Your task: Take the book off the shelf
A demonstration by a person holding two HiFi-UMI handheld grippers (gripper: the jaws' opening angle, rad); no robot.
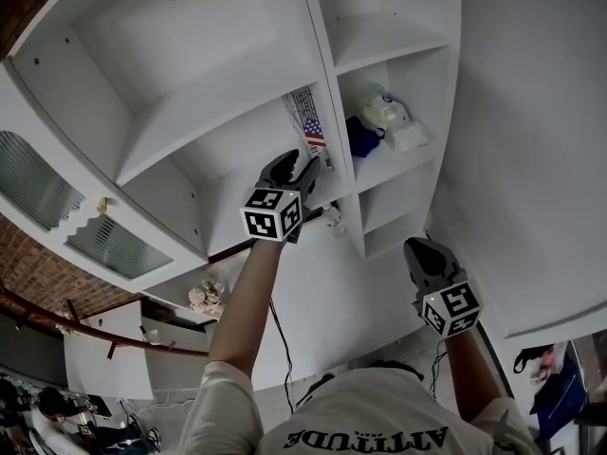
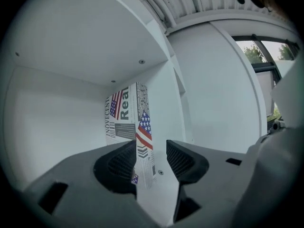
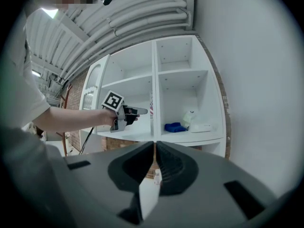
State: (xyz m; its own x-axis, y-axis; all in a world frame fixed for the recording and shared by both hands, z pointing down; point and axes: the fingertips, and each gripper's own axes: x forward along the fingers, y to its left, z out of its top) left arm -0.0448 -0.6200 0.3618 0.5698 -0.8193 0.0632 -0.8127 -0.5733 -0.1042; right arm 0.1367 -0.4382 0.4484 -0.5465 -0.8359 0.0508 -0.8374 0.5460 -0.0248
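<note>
The book [image 2: 126,118] looks thin, light and stiff, with a glossy cover that may slip, so its outward-facing edge is probably the best place to pinch. Nearest the person, the right gripper [image 3: 154,148] hangs back, jaws closed on nothing. Farther out, the left arm reaches level; the left gripper [image 2: 151,158] stands partly open, that edge in the gap, pads seemingly not pressing. Beyond, the book stands upright against the shelf [image 2: 71,103] divider.

A white shelf unit [image 3: 180,80] with open compartments is standing against a brick wall [image 1: 38,273], next to a plain white wall [image 1: 531,112]. Pale pipes [image 3: 137,18] are running along the ceiling. Daylight is coming through a dark-framed window [image 2: 266,56], where green trees are showing.
</note>
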